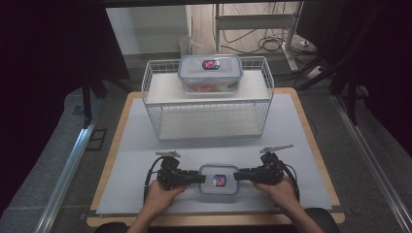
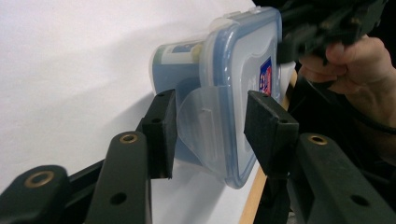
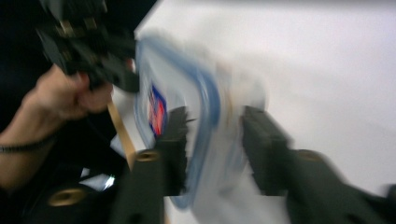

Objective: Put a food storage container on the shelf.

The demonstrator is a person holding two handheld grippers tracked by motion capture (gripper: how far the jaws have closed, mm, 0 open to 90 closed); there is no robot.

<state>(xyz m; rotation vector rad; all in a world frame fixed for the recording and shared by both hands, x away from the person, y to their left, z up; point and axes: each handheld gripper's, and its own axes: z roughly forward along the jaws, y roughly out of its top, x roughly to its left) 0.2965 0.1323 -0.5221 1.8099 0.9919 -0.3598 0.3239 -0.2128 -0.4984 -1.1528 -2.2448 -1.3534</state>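
A small clear container (image 1: 219,180) with a blue-rimmed lid and a red-and-blue label lies near the table's front edge, between my two grippers. My left gripper (image 1: 201,178) comes at it from the left. In the left gripper view its jaws (image 2: 210,123) are shut on that end, one pad against the clear latch flap (image 2: 196,121) and the other against the lid (image 2: 247,60). My right gripper (image 1: 235,175) meets the container's right end. In the blurred right gripper view its jaws (image 3: 212,140) straddle the lid's rim (image 3: 210,102); I cannot tell whether the pads press on it.
A white wire rack (image 1: 208,99) stands at the back of the grey mat (image 1: 136,145), with a larger blue-lidded container (image 1: 210,73) on its upper shelf. The wooden table edge (image 1: 214,221) runs along the front. Dark stands and cables surround the table.
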